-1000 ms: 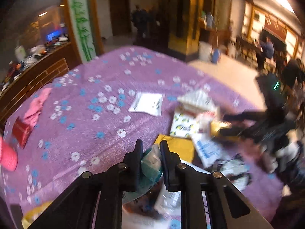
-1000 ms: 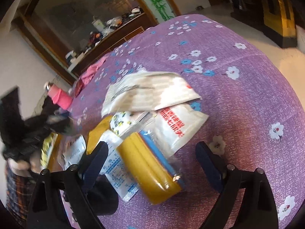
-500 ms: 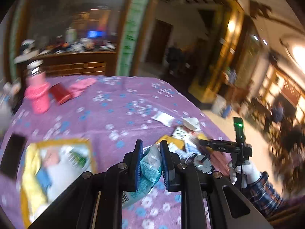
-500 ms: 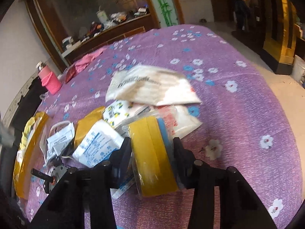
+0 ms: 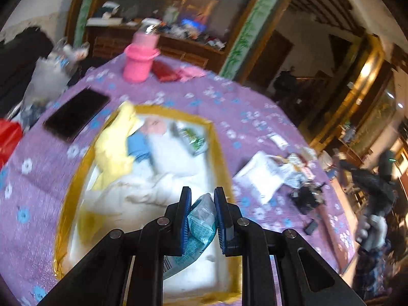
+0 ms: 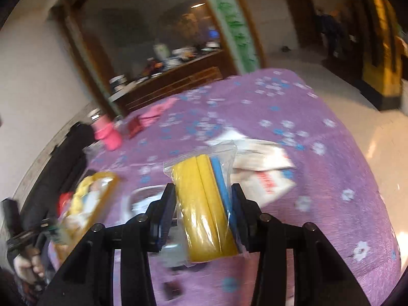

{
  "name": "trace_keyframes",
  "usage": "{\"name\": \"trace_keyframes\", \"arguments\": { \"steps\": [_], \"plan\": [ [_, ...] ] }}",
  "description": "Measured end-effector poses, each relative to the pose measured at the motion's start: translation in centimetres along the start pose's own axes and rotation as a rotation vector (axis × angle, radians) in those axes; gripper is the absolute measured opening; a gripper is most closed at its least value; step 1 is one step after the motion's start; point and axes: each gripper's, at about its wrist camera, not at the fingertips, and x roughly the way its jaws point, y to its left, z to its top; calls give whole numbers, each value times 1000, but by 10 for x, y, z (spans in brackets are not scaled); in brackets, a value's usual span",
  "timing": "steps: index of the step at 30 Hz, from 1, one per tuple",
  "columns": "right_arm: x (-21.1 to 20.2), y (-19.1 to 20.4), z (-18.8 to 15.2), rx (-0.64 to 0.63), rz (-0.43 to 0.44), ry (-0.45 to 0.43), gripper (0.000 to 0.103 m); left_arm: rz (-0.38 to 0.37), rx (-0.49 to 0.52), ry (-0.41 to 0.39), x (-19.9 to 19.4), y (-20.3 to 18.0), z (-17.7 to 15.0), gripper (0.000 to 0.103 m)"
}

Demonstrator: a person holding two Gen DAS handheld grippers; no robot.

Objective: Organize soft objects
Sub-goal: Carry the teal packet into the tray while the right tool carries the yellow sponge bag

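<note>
My left gripper is shut on a pale teal plastic packet, hanging above the near end of a gold-rimmed tray with a white lining. A yellow cloth, a blue piece and a green-printed packet lie in the tray. My right gripper is shut on a clear bag of yellow and blue sponges, held off the purple flowered tablecloth. White packets lie on the cloth behind the bag.
A black phone, a pink bottle, a red wallet and a pink cloth sit beyond the tray. A pile of loose packets and small dark items lies to its right. A gloved hand holds the other gripper there.
My left gripper swung left from the pile to above the tray, still holding the teal packet. My right gripper closed on the sponge bag and lifted it off the table.
</note>
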Motion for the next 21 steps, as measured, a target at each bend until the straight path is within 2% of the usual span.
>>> {"name": "trace_keyframes", "arguments": {
  "steps": [2,5,6,8,9,11,16,19,21],
  "plan": [
    [5,35,0,-42,70,30,42,45,-26,42,15,9,2,22],
    [23,75,-5,-76,157,89,42,144,-28,74,34,22,4,39],
    [32,92,-8,-96,182,115,42,175,-39,77,37,26,5,41],
    [48,120,-13,-133,216,159,42,162,-89,62,33,34,6,46],
    [57,135,-17,-148,241,186,42,136,-112,40,27,37,5,53],
    [73,169,-28,-179,300,242,42,121,-125,-13,11,38,2,60],
    [105,234,-55,-254,407,369,43,142,-140,-166,-36,46,-6,63],
    [125,268,-76,-301,452,468,43,161,-167,-219,-54,55,-10,66],
    [137,288,-92,-348,447,525,43,171,-171,-235,-61,61,-11,66]
  ]
}}
